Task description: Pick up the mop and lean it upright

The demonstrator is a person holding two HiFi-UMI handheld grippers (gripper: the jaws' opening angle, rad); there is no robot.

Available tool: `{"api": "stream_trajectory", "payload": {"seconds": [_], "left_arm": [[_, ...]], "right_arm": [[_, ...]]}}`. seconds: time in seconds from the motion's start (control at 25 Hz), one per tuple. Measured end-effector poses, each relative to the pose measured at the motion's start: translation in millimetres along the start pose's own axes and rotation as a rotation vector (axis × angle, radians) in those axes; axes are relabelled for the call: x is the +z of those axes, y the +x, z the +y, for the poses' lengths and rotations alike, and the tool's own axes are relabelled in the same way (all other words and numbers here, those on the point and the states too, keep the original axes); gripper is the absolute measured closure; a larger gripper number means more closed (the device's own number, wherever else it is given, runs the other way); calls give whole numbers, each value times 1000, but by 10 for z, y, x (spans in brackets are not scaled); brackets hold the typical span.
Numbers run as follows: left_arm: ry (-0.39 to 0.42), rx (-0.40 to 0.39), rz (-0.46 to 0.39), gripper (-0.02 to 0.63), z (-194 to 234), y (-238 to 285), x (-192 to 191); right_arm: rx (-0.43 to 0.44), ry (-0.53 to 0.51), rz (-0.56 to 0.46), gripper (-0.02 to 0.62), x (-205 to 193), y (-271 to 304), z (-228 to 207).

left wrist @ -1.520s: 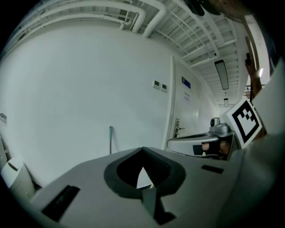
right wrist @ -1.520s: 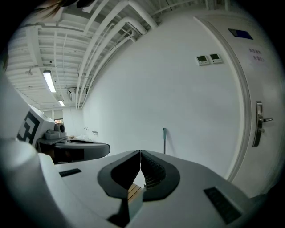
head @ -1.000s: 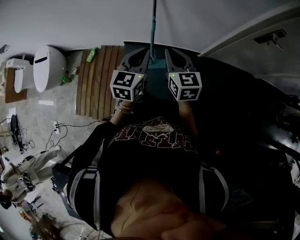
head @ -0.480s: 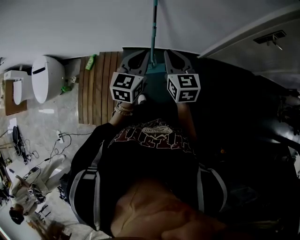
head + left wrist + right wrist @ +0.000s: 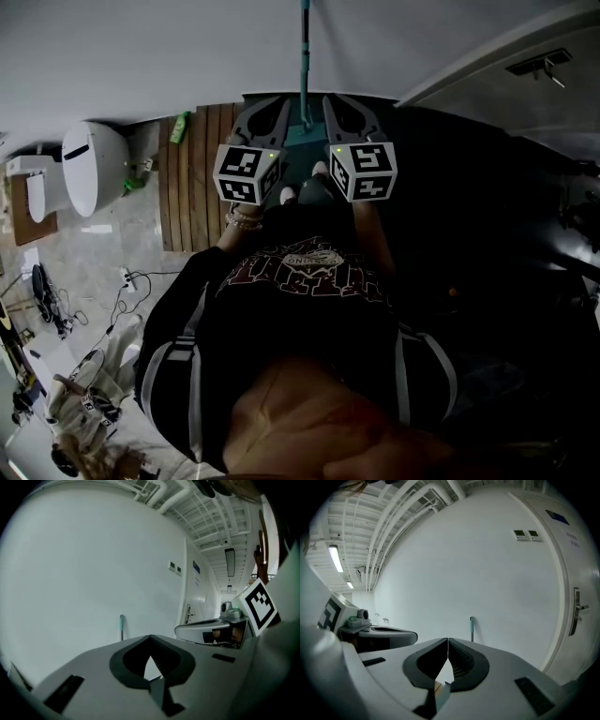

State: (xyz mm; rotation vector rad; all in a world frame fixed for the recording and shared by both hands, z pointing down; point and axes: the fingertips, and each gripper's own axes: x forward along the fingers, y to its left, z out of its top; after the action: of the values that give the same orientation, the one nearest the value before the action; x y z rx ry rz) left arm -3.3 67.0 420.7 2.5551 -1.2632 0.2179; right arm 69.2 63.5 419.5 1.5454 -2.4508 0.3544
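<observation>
White wall (image 5: 141,47) closes off the way ahead. Mop (image 5: 304,56) stands against it, its pole filling the narrow gap between left gripper (image 5: 279,103) and right gripper (image 5: 331,101). Open air on either outer side. Floor to the left is cluttered: wooden slat mat (image 5: 192,178), toilet (image 5: 94,161), loose cables (image 5: 122,281).

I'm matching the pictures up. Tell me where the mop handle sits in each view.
Head view: mop handle at top centre, against the wall.
Left gripper view: handle left of centre, just above the jaws.
Right gripper view: handle right of centre, above the jaws.
Shared landmark: the white wall behind it.
</observation>
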Motion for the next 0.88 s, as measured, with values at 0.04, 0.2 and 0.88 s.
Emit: {"api": "stream_trajectory", "payload": {"seconds": [0.04, 0.2, 0.88], "left_arm": [[3, 1, -1, 566, 9, 32, 13], [11, 6, -3, 566, 34, 126, 73], [-11, 104, -15, 566, 315, 857, 352]], "right_arm": [[1, 0, 0, 577, 11, 20, -25], [17, -5, 3, 577, 54, 102, -81], [130, -40, 4, 577, 380, 810, -608]]}}
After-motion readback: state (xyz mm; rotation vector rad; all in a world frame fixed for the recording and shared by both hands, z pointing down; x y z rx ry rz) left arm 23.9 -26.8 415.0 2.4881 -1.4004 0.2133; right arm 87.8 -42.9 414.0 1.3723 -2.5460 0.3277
